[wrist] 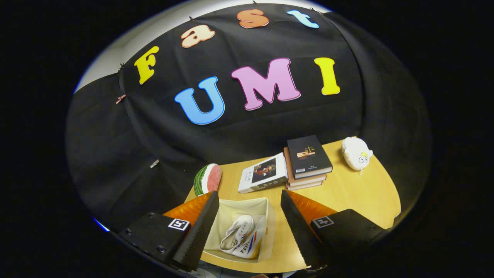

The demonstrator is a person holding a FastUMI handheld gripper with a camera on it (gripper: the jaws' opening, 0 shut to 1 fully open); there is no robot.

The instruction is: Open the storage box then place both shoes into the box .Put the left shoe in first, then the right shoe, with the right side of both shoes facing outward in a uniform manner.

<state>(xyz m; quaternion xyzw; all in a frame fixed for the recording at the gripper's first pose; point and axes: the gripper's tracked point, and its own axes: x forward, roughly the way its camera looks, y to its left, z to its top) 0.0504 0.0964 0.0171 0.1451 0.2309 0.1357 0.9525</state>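
An open cream fabric storage box (pixel 262 204) stands on the wooden table (pixel 359 193), below and between my fingers. Inside it lie white canvas shoes (pixel 241 235) with red and blue side stripes, packed close together on their sides. I cannot tell where one shoe ends and the other begins. My gripper (pixel 249 216) hangs above the box, open wide, with nothing between its fingers. The left finger (pixel 200 231) covers the box's left wall.
Beyond the box lie a watermelon-slice toy (pixel 208 178), a white book (pixel 263 177), and a stack of books (pixel 308 162) topped by a dark one. A white plush toy (pixel 356 153) sits at the far right corner of the table.
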